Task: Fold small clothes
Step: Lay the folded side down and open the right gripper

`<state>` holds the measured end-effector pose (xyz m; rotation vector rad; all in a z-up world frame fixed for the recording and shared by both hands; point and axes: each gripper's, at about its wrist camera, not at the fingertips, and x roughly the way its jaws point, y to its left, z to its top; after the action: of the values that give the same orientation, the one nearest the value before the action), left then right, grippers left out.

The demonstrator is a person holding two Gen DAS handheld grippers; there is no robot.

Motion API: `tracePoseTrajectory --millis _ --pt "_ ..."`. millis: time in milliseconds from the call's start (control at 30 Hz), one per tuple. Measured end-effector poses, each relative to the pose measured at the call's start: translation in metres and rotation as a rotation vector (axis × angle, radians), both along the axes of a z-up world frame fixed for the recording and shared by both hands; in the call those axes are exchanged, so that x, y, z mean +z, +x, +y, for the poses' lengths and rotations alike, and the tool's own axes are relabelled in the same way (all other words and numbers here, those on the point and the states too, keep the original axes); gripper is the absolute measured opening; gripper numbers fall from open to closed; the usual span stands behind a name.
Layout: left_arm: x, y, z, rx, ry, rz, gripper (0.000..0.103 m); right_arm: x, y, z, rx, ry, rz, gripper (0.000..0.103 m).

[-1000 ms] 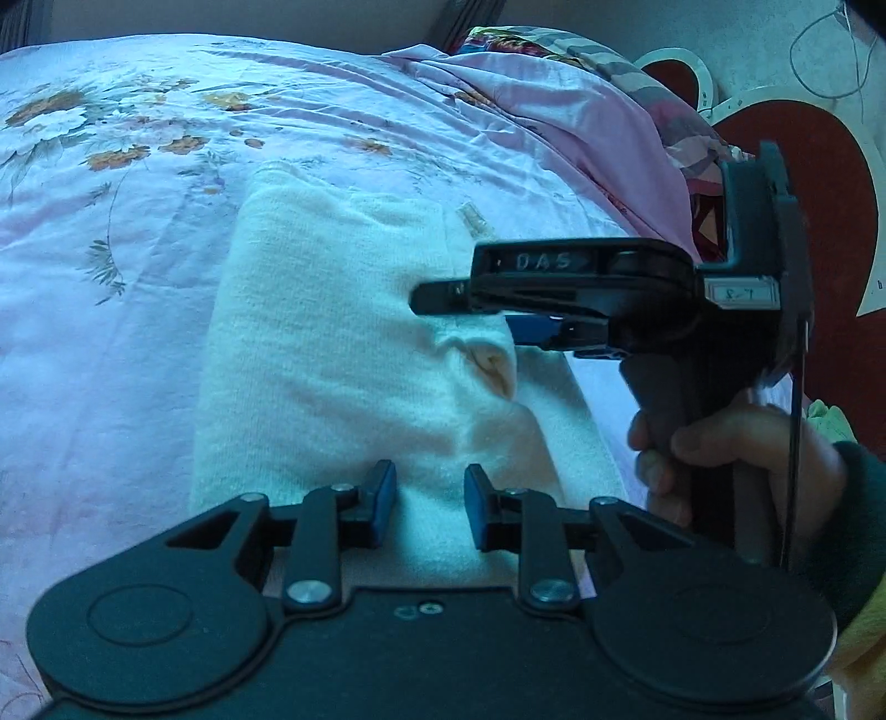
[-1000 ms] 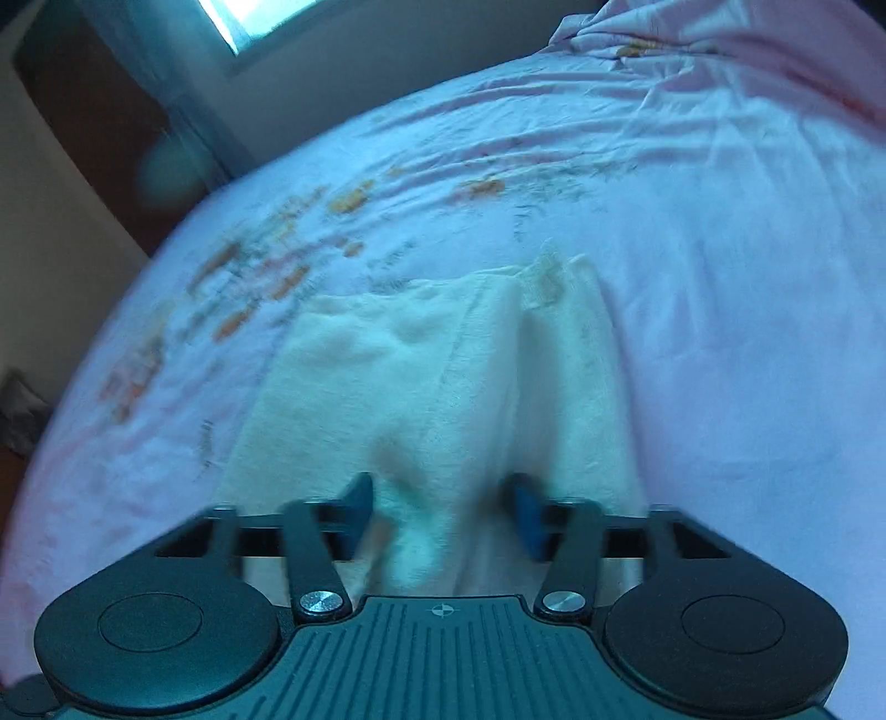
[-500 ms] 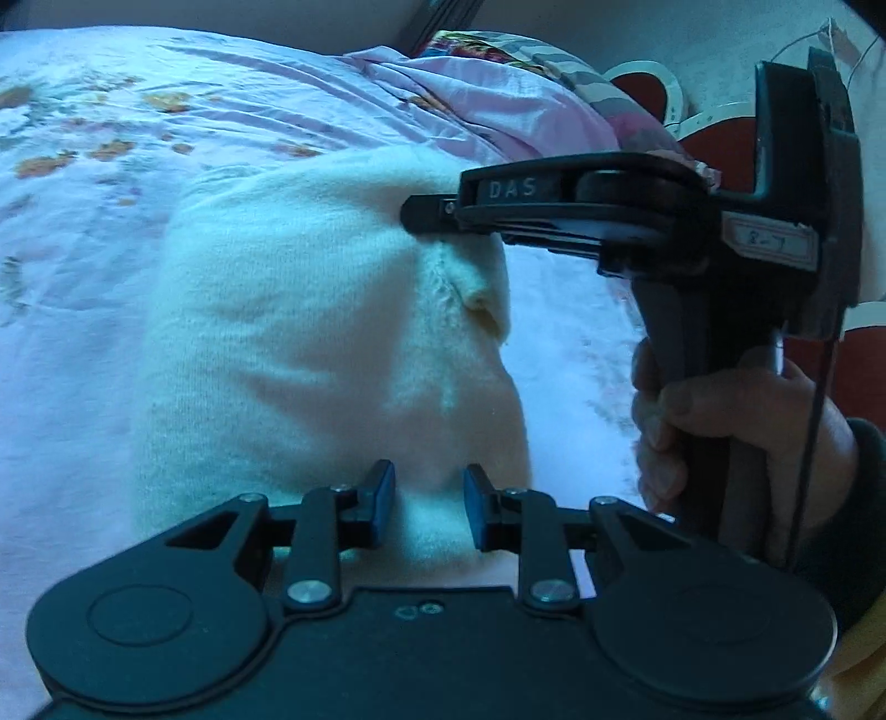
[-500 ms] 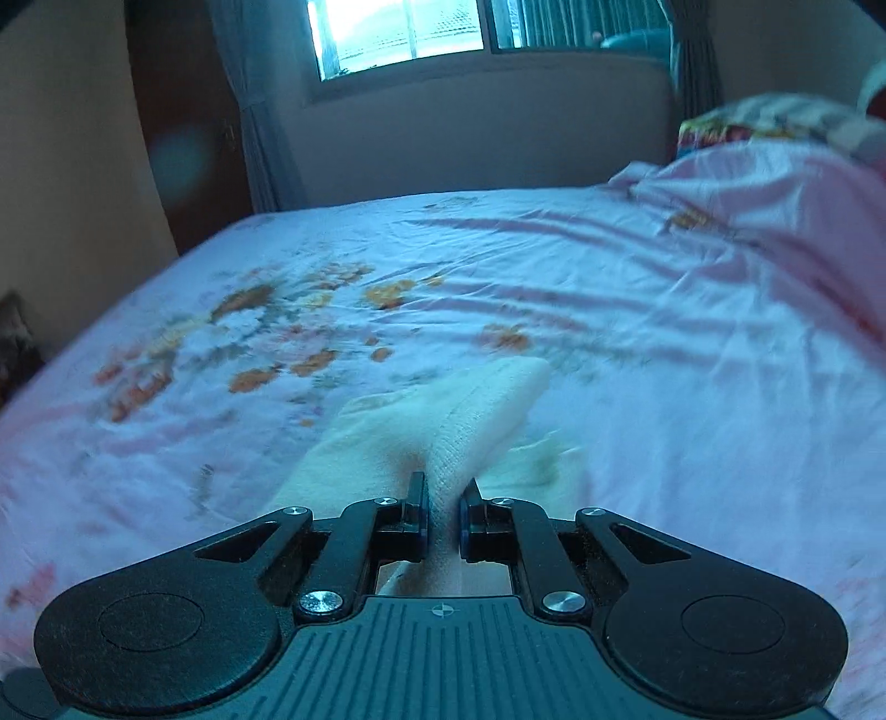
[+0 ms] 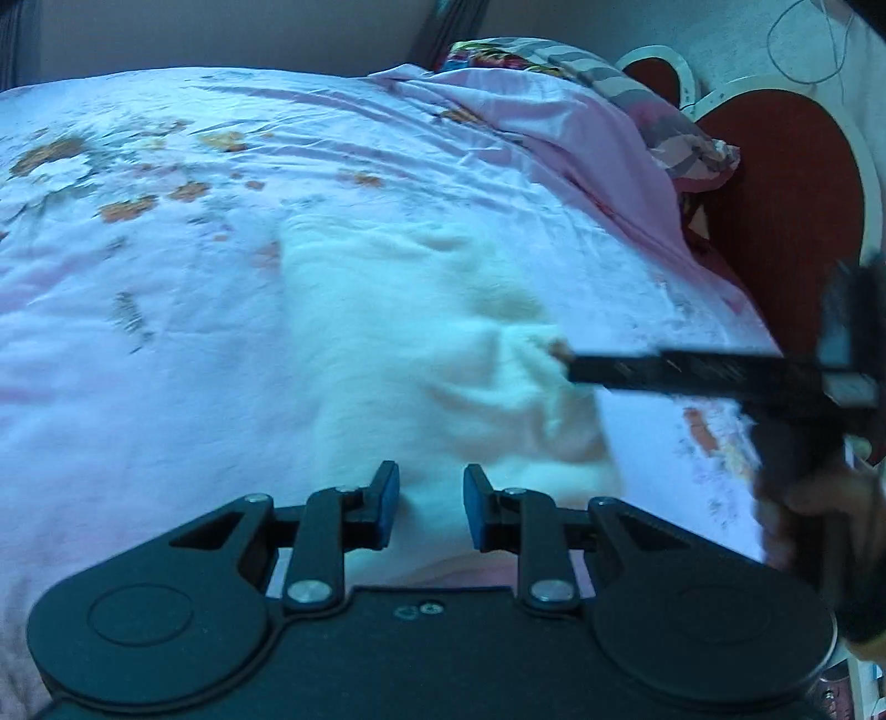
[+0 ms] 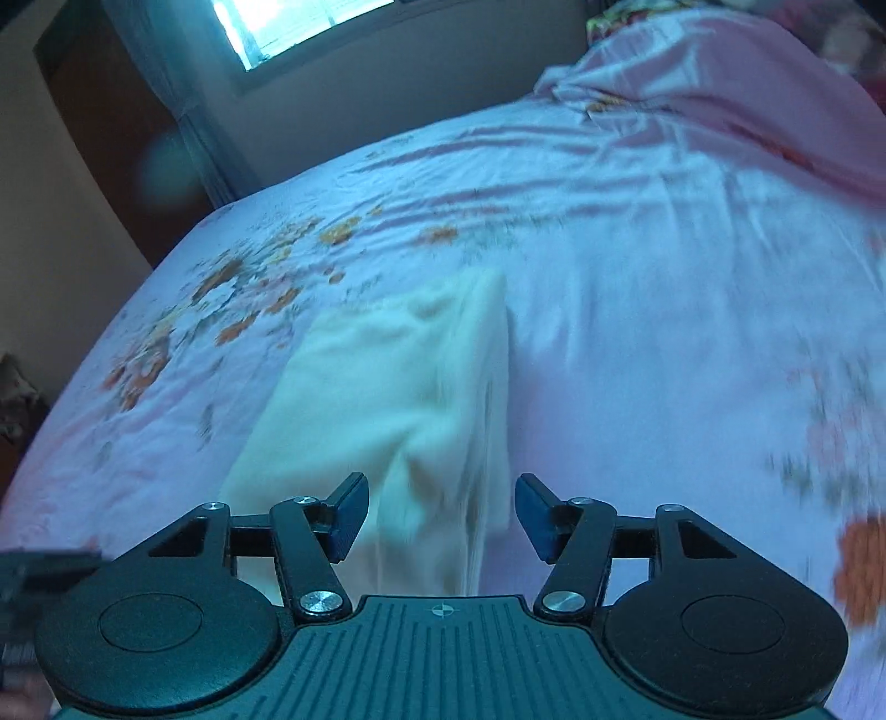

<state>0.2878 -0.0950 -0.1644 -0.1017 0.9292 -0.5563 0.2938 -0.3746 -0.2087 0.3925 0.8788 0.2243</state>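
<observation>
A bed [image 5: 166,360] under a pink flowered sheet fills both views, with a heap of pink bedding [image 5: 581,138] at its far end and a window [image 6: 299,27] on the wall beyond its far side. On the middle of the bed lies a folded cream garment [image 5: 421,354], its right-hand edge rumpled and raised in a ridge. At the garment's near edge the left gripper [image 5: 425,507] has its jaws slightly apart with cloth seen between the pads, whether pinched I cannot tell, while the right gripper [image 6: 441,515] at the ridge is opening, cloth between its pads but untouched.

black left gripper [image 5: 425,507], blue pads [image 5: 387,501], silver screws.
</observation>
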Motion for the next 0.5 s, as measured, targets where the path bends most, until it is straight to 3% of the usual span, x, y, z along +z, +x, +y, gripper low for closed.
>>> tracePoseTrajectory --millis 100,133,167,267,400,500 --pt "-0.007 0.002 0.011 0.058 0.001 0.023 0.03 -0.009 -0.026 0.014 0.011 -0.049 0.036 0.054" --pt "-0.01 0.003 0.013 0.064 -0.006 0.044 0.03 -0.014 -0.03 0.019 0.018 -0.045 0.057 0.037" --pt "-0.013 0.004 0.012 0.067 -0.002 0.055 0.031 -0.019 -0.034 0.021 0.019 -0.024 0.076 0.027" --pt "-0.016 0.003 0.009 0.078 0.024 0.048 0.032 -0.017 -0.042 0.028 -0.003 -0.025 0.056 0.008" --pt "-0.012 0.001 0.013 0.083 0.027 0.043 0.032 -0.004 -0.054 0.025 -0.001 0.025 0.024 0.006" --pt "-0.025 0.002 0.008 0.073 0.047 0.078 0.033 -0.038 -0.053 0.019 -0.017 -0.021 0.132 0.005"
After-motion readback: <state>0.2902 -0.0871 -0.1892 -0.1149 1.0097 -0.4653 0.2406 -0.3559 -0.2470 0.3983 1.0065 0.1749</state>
